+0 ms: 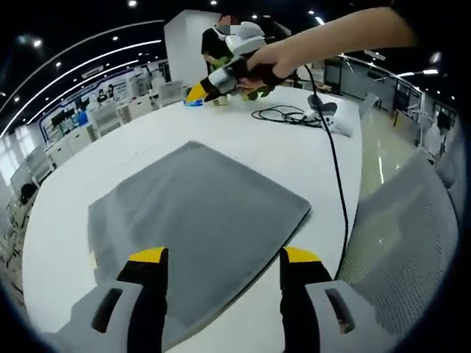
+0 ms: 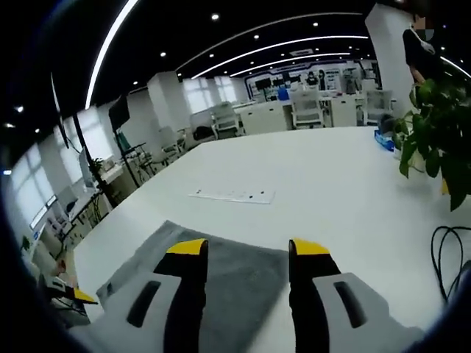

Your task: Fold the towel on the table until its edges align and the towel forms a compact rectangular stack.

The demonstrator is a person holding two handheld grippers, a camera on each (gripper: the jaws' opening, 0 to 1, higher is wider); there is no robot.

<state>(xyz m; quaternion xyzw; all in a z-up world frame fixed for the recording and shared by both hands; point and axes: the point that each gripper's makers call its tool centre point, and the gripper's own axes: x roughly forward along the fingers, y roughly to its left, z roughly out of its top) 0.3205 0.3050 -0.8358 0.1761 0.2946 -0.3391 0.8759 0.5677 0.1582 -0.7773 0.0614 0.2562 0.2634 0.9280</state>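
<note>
- Counted one grey towel [image 1: 195, 220], flat on the one white table [image 1: 243, 136].
- Two grippers total: the left gripper [image 1: 224, 259] with two yellow-tipped jaws, plus the right gripper [image 1: 197, 92] in a hand [image 1: 266, 62] across the table.
- One black cable [image 1: 335, 169], coiled at the far end.
- One potted plant [image 2: 434, 140], one white strip [image 2: 232, 195] lying on the tabletop.
- One person [image 2: 421, 48] standing in the back.

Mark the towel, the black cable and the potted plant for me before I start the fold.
towel [image 1: 199, 213]: left gripper view, middle of its flat grey surface.
black cable [image 1: 335, 169]: left gripper view, the straight run crossing the table's edge.
potted plant [image 2: 434, 140]: right gripper view, on its green leaves.
</note>
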